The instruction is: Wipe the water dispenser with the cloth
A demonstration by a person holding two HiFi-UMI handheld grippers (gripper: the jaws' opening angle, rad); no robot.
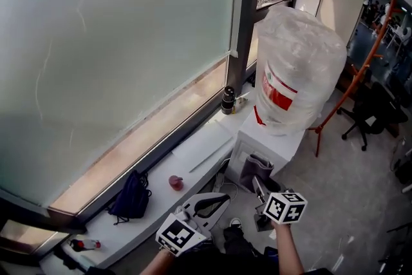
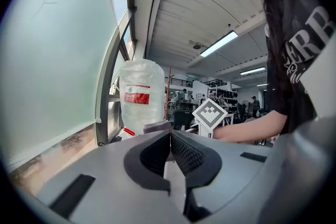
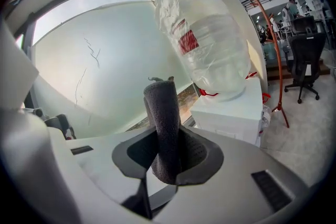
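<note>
The white water dispenser [image 1: 273,140] stands by the window, topped by a large bottle [image 1: 297,61] wrapped in clear plastic. My right gripper [image 1: 259,187] is shut on a folded grey cloth [image 1: 255,170], held in front of the dispenser's front face. In the right gripper view the cloth [image 3: 164,118] stands upright between the jaws of my right gripper [image 3: 169,139], with the dispenser [image 3: 233,113] and bottle [image 3: 205,42] just beyond. My left gripper [image 1: 219,199] hangs lower left of the dispenser. In its own view my left gripper [image 2: 170,135] is shut on nothing.
A white window sill [image 1: 193,151] runs along the frosted glass and carries a black flask [image 1: 228,100], a small red object [image 1: 176,182], a dark bag [image 1: 132,196] and a red bottle [image 1: 84,244]. An orange coat stand [image 1: 360,67] and an office chair [image 1: 372,114] are right of the dispenser.
</note>
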